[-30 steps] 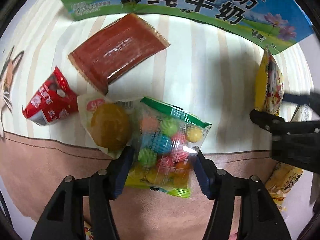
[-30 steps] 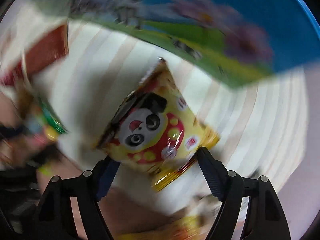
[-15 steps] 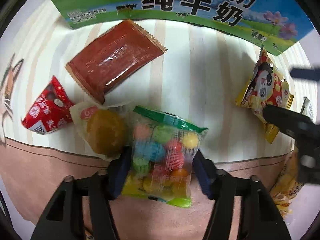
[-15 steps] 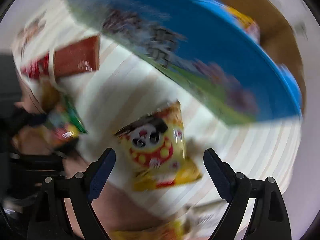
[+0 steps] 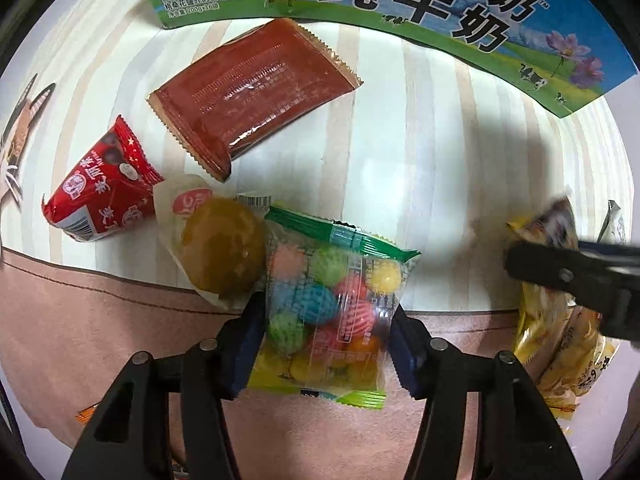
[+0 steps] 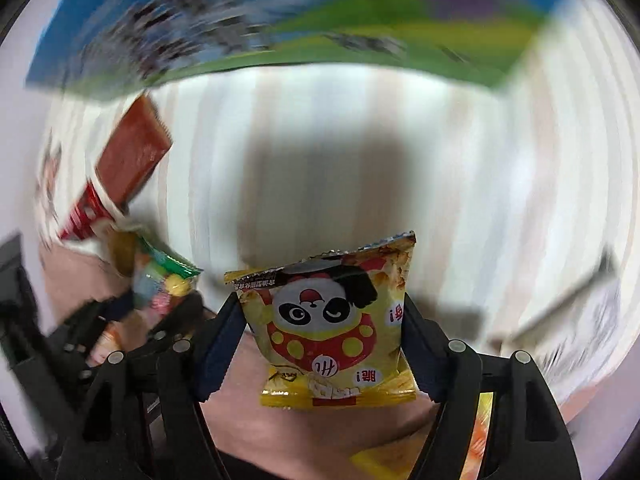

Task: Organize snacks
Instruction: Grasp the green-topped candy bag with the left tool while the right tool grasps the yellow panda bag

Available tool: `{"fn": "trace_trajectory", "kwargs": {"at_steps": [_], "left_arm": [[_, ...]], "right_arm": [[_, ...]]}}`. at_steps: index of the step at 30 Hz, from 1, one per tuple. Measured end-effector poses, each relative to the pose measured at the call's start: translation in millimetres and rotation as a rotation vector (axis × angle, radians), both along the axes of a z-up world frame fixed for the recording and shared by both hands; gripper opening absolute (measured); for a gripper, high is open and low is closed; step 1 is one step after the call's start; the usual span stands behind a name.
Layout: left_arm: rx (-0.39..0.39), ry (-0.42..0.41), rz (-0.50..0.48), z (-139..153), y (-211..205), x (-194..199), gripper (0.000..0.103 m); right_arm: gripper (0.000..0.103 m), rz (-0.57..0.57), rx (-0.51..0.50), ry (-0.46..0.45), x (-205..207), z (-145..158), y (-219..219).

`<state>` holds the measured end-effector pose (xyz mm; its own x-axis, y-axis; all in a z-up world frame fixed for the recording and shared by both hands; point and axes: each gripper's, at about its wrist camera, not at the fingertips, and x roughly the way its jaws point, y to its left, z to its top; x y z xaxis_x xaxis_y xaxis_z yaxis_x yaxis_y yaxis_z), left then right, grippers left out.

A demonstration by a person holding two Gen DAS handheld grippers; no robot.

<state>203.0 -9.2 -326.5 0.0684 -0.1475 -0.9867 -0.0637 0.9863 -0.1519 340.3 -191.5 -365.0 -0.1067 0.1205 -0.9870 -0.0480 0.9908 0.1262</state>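
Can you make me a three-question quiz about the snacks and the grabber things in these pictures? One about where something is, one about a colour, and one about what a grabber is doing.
1. What lies right beside the candy-ball bag?
A. round yellow cake
B. a banana
C. a spoon

2. What colour is the flat long packet near the milk box?
A. blue
B. reddish brown
C. white

3. What is the right gripper doing?
A. hanging open with nothing
B. pinching the panda snack bag
C. pinching the milk box

Answers:
1 A, the round yellow cake touches the bag's left edge.
2 B, its wrapper is reddish brown.
3 B, both fingers press the panda snack bag.
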Motion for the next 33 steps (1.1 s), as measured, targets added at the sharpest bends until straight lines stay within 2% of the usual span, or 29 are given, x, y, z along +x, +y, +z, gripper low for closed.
{"fn": "trace_trajectory", "kwargs": {"at_steps": [4,7,12,14,15,18,21,26,28,30,33], "left_arm": [[0.018,-0.002,0.002,-11,-9,9,0.055],[0.067,-0.016,-0.007,-8,-19,7,0.05],[0.113,-0.002,0.023,-5,-8,-15,0.049],[0.11,0.017,0.036,-9,-2,-24,0.049],[0.108,0.022,0.039,-10,-1,-26,0.049],[0.103,0.023,0.038,-16,2,-28,0.049],[0.109,0.024,0.032,-22,0,-20,0.049],[0.117,0.023,0.027,-32,-3,-30,0.049],[0.117,0.019,0.031,-33,-3,-29,0.049],[0.115,0.017,0.028,-32,-7,-33,0.048],[0.119,-0.005,0.01,-17,-5,-30,0.047]], "right_arm": [[0.085,-0.03,-0.02,-0.043,-17,4,-13],[0.085,-0.013,-0.069,-0.081,-36,0,-10],[0.084,0.008,-0.132,-0.141,-60,-3,1],[0.072,0.045,-0.159,-0.163,-70,-4,9],[0.071,0.063,-0.17,-0.171,-76,-4,12],[0.07,0.089,-0.137,-0.149,-98,-6,19],[0.069,0.046,-0.059,-0.096,-116,-9,15],[0.074,0.008,-0.076,-0.1,-122,-17,14],[0.074,0.004,-0.092,-0.109,-122,-30,28],[0.072,0.002,-0.103,-0.126,-123,-31,31],[0.06,0.0,-0.087,-0.168,-126,-21,34]]}}
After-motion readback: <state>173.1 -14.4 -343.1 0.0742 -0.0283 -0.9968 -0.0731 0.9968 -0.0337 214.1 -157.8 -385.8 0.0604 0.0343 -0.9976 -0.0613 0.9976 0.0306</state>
